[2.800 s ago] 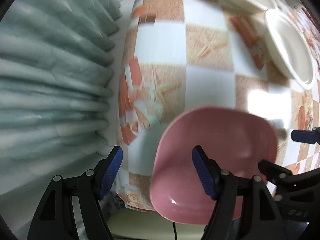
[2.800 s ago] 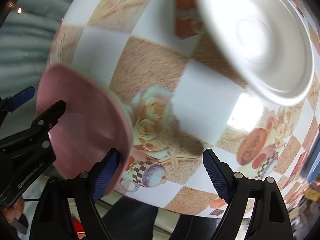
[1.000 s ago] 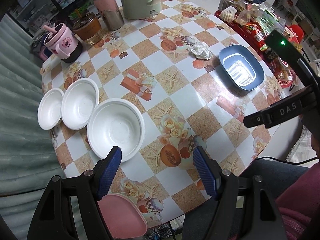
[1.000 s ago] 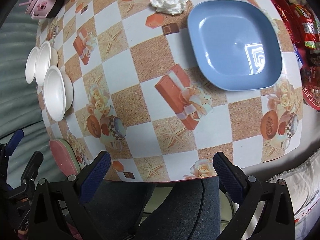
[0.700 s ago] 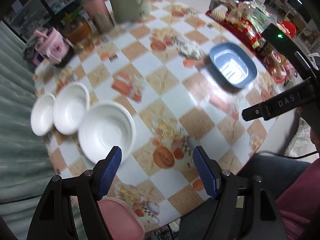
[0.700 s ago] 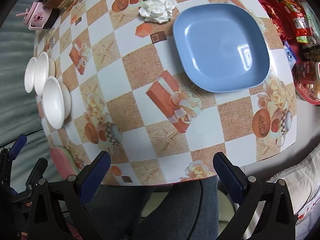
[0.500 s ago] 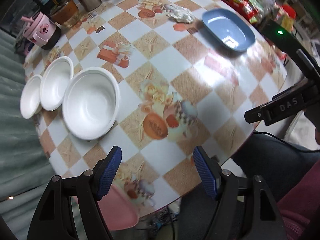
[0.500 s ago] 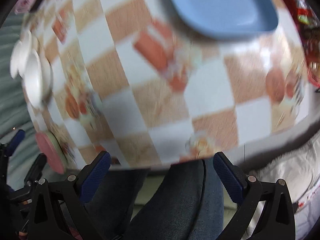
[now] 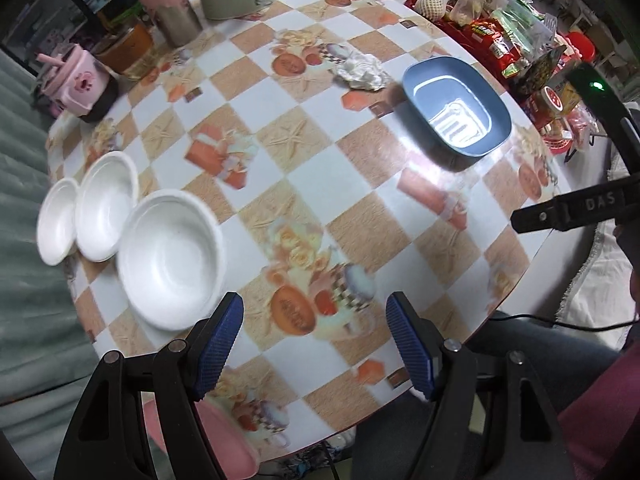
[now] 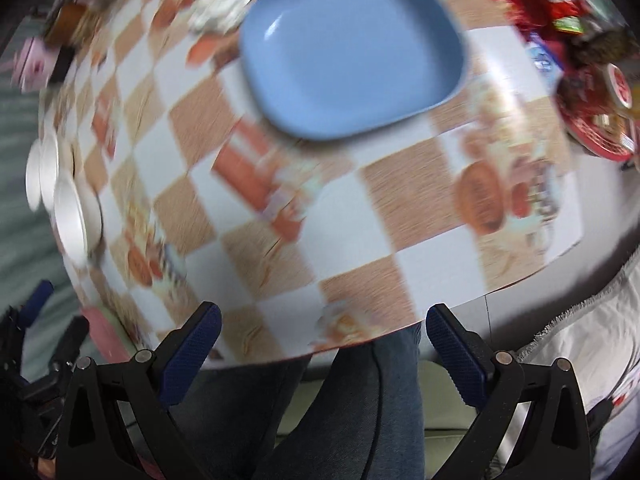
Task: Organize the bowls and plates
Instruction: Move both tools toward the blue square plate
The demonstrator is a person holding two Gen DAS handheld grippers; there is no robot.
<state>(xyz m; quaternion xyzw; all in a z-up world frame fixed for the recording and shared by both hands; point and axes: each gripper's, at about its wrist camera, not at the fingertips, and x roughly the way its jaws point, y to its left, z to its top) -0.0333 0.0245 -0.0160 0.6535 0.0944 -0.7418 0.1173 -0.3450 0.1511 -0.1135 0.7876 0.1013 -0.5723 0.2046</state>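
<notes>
Right tongs (image 10: 320, 352) neared blue plate (image 10: 352, 48).

The tablecloth (image 9: 312, 184) is checked white and tan, with printed roses, starfish and orange gift boxes. Three bowls (image 9: 172, 256) are white. The plate (image 10: 352, 52) is blue, another (image 9: 208, 440) pink. The mug (image 9: 78, 88) is pink; gripper pads (image 9: 218, 344) are dark blue.

A blue plate (image 10: 352, 46) lies on the checked table (image 10: 360, 236); white bowls (image 10: 72, 216) line its left edge.
</notes>
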